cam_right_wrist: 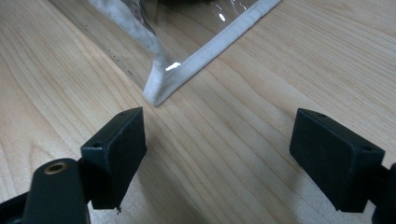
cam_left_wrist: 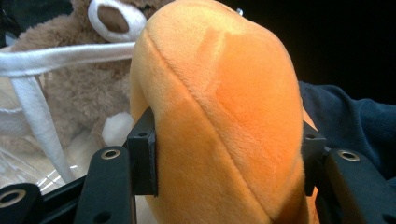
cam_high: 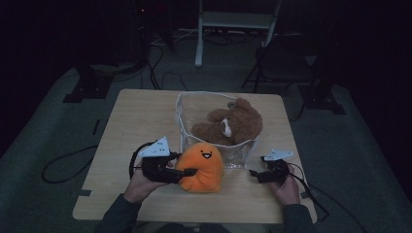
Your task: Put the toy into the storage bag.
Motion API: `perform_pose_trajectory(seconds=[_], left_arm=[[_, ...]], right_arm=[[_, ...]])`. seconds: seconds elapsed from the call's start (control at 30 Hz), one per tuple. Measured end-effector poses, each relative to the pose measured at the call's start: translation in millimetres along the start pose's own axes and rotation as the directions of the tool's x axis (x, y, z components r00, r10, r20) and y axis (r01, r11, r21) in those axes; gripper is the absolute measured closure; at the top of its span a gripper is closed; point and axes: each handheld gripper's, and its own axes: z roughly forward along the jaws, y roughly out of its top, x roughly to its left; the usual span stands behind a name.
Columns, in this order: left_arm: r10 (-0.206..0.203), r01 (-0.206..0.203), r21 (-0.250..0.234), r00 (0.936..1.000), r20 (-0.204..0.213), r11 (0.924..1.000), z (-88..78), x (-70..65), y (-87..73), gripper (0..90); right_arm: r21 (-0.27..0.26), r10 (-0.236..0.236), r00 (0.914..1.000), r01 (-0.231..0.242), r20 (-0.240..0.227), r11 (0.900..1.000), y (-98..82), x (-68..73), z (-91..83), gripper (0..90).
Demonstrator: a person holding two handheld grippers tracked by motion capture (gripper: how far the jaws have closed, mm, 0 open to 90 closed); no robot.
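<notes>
The room was dark around a pale wooden table [cam_high: 136, 121], with a folding chair and stand legs dim on the carpet beyond it. Near the table's middle stood a clear plastic bag [cam_high: 240, 154] with white fabric trim, and a brown teddy bear [cam_high: 233, 124] lay inside it. Just in front of the bag's near wall sat an orange plush toy [cam_high: 201, 167] with a small smiling face, touching or nearly touching the plastic. The left gripper [cam_high: 187, 165] came in from the left and pinched the orange plush toy [cam_left_wrist: 219, 121] between its two black jaws; in the left gripper view the pads pressed into the plush on both sides, denting it. The right gripper [cam_high: 253, 174] rested low over the table by the bag's near right corner, its jaws spread wide with only bare wood between them. In the right gripper view the bag's trimmed corner [cam_right_wrist: 161, 91] lay just ahead of the pads, apart from them.
</notes>
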Motion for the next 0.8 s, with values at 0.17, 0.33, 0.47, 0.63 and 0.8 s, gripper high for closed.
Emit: perform_pose_trajectory(seconds=[0.17, 0.33, 0.47, 0.63, 0.8], left_arm=[[0.007, -0.007, -0.013, 1.0000, 0.000, 0.9999, -3.5, -1.0, 3.1, 43.4], [0.021, -0.021, -0.021, 0.9998, -0.004, 0.9996, -7.7, -3.2, 7.8, 43.4], [0.030, -0.030, -0.031, 0.9995, -0.008, 0.9990, -9.8, -4.9, 10.7, 43.4], [0.035, -0.036, -0.041, 0.9993, -0.008, 0.9985, -12.2, -6.0, 13.5, 43.4], [0.056, -0.056, -0.060, 0.9984, -0.009, 0.9966, -16.2, -7.7, 19.6, 43.4]], right_arm=[[-0.001, 0.001, 1.0000, -0.001, 0.000, 1.000, 0.0, 0.1, 0.0, 17.9], [-0.001, 0.001, 1.0000, -0.001, 0.000, 1.000, 0.0, 0.1, 0.0, 17.9], [-0.001, 0.001, 1.0000, -0.001, 0.000, 1.000, 0.0, 0.1, 0.0, 17.9], [-0.001, 0.001, 1.0000, -0.001, 0.000, 1.000, 0.0, 0.1, 0.0, 17.9], [-0.001, 0.001, 1.0000, -0.001, 0.000, 1.000, 0.0, 0.0, 0.1, 17.9]])
